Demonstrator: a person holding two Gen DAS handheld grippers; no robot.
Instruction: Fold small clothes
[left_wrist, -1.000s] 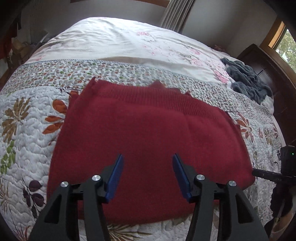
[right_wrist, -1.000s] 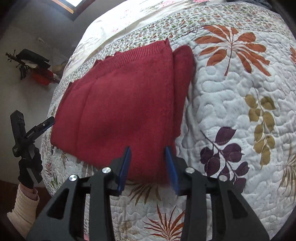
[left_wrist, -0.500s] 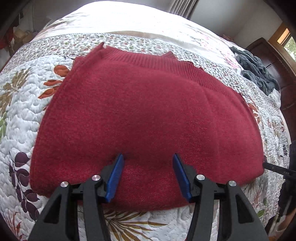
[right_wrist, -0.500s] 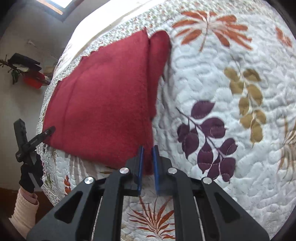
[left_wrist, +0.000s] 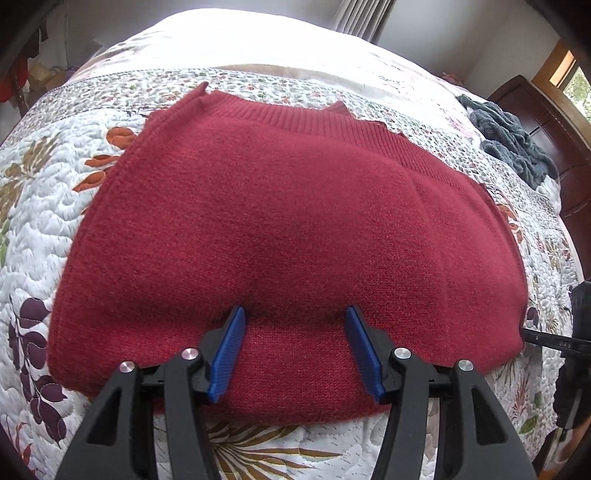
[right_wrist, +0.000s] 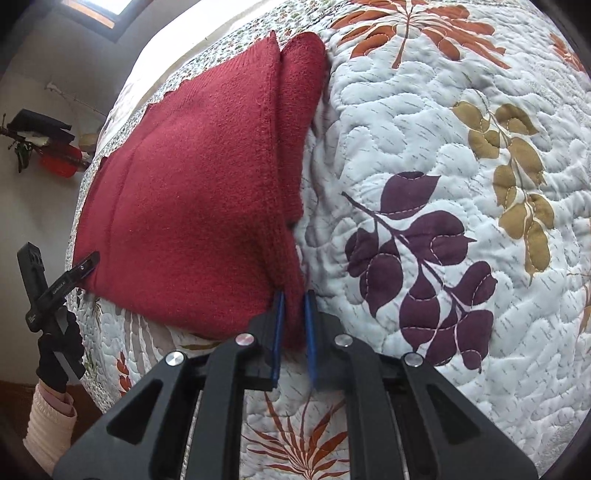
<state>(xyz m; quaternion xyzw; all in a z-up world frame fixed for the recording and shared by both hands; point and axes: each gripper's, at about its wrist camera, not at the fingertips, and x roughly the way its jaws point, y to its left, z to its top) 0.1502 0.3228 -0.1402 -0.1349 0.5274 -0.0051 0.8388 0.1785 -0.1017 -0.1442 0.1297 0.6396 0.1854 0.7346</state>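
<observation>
A red knitted sweater (left_wrist: 288, 206) lies folded flat on the leaf-patterned quilt (left_wrist: 33, 229), its ribbed hem on the far side. My left gripper (left_wrist: 295, 325) stands open, its blue fingertips (left_wrist: 234, 332) resting on the sweater's near part with cloth bulging between them. In the right wrist view the red sweater (right_wrist: 192, 177) fills the left half, with a folded sleeve along its right edge. My right gripper (right_wrist: 293, 299) is shut on the sweater's near corner, red knit pinched between the blue pads.
A grey crumpled cloth (left_wrist: 513, 140) lies at the bed's far right beside dark wooden furniture (left_wrist: 554, 122). A gloved hand (right_wrist: 59, 354) with a pink sleeve holds a black tool at the sweater's left corner. Open quilt (right_wrist: 461, 184) stretches right of the sweater.
My right gripper has closed from open onto the sweater's near corner. My left gripper has come down closer onto the sweater and stayed open.
</observation>
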